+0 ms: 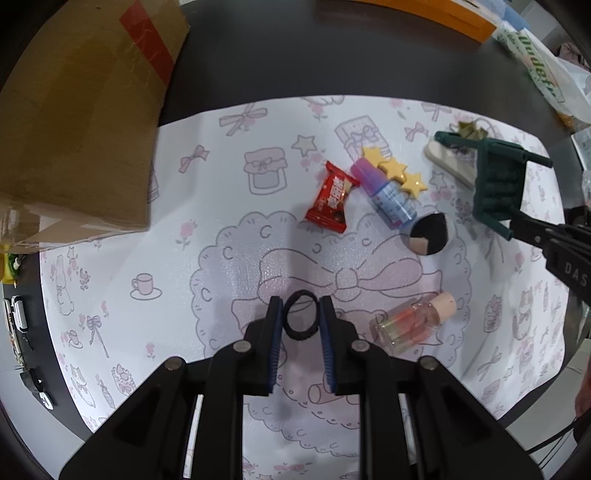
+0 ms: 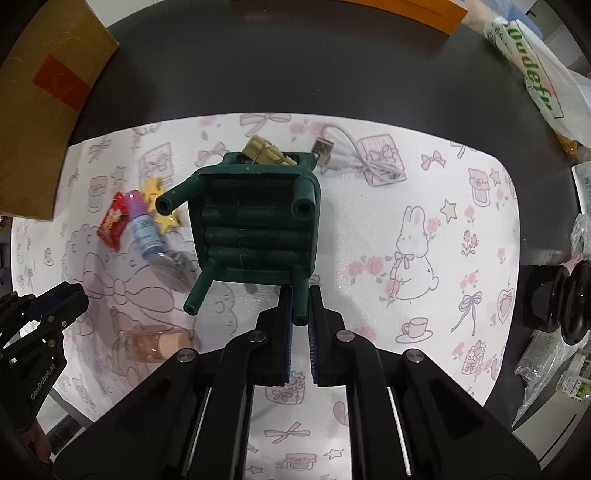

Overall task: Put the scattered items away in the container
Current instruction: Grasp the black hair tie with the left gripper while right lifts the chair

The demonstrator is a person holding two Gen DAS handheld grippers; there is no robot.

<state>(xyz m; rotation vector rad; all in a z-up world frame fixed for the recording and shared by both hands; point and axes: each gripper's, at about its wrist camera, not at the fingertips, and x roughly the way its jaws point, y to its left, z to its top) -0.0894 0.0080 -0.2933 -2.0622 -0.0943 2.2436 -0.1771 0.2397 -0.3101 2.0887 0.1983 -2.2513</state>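
My left gripper (image 1: 300, 302) is shut on a black hair tie (image 1: 295, 334), held upright between the blue pads over the patterned mat (image 1: 184, 280). My right gripper (image 2: 298, 292) is shut on one leg of a dark green miniature chair (image 2: 255, 225), which tilts with its legs toward the camera. In the left wrist view the chair (image 1: 496, 181) hangs at the right. A cardboard box (image 1: 81, 122) stands at the mat's far left. On the mat lie a red candy wrapper (image 1: 332, 199), a blue-purple bottle (image 1: 386, 194), a yellow star clip (image 1: 393, 168), a black sponge (image 1: 430, 232) and a clear peach-capped bottle (image 1: 412, 323).
A beige file (image 1: 448, 164) and a gold clip (image 2: 266, 151) lie behind the chair, and a white cable (image 2: 354, 157) lies to its right. Plastic bags (image 2: 535, 81), an orange packet (image 2: 417, 11) and a black round object (image 2: 565, 299) sit on the dark table around the mat.
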